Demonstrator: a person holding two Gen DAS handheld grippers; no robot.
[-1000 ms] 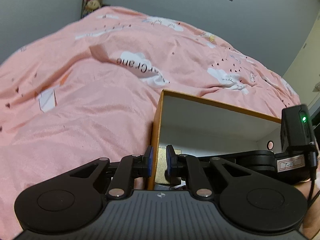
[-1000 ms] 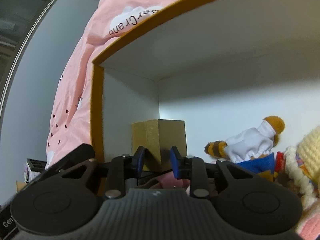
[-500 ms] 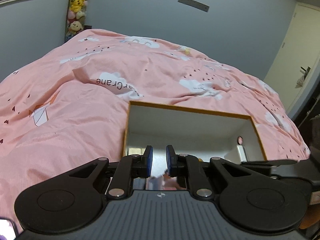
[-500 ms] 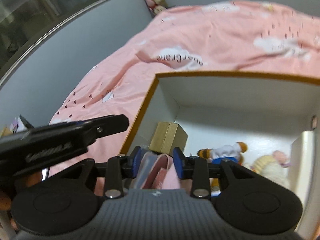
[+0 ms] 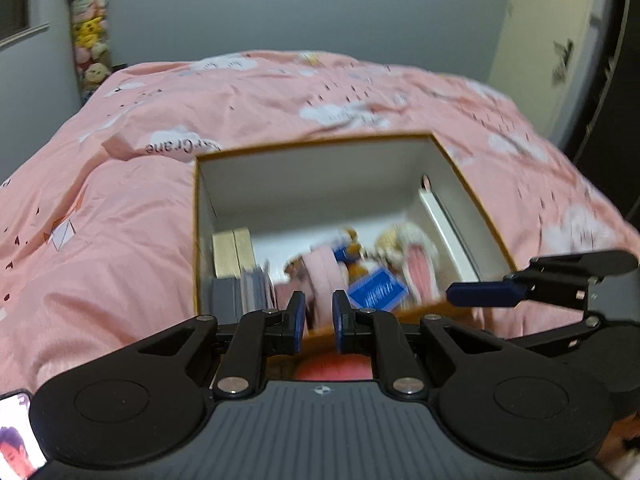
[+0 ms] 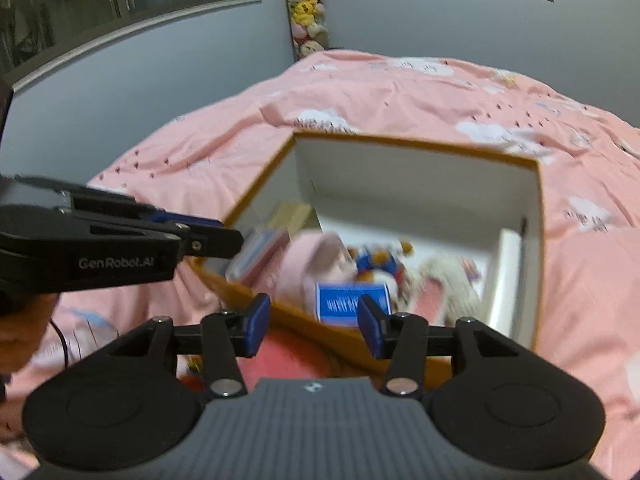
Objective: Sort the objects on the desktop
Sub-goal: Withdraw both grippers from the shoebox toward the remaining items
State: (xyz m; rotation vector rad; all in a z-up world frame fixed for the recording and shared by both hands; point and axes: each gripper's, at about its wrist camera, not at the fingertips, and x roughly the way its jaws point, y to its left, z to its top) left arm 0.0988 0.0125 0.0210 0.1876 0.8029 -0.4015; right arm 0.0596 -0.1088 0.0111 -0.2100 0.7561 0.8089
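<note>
1. Right wrist view first: the right gripper (image 6: pixel 314 326) has nothing between its pads. The jaws have just been opening and now stand roughly half apart, hovering over the near rim of the box (image 6: pixel 420 142).
2. Left gripper (image 5: pixel 319 317) has its jaws nearly together with just a narrow gap. I can't see anything pinched in there, so it looks empty to me.
3. Both grippers sit above the near edge of the box, side by side and not touching it, as far as the blur lets me tell.
4. Inside the box: a blue card (image 6: pixel 352 303) lies near the front, a pink pouch (image 6: pixel 316 264) beside it, a small plush figure (image 6: pixel 378 260) behind, a tan block (image 5: pixel 233 251) in the far-left corner. Box sits on a pink bedspread (image 5: pixel 120 200).
5. My guess on the step: a drop-off into the box looks done, and both hands are free for the next item.
6. Next move probably means finding whatever's left outside the box, which neither view shows right now.
</note>
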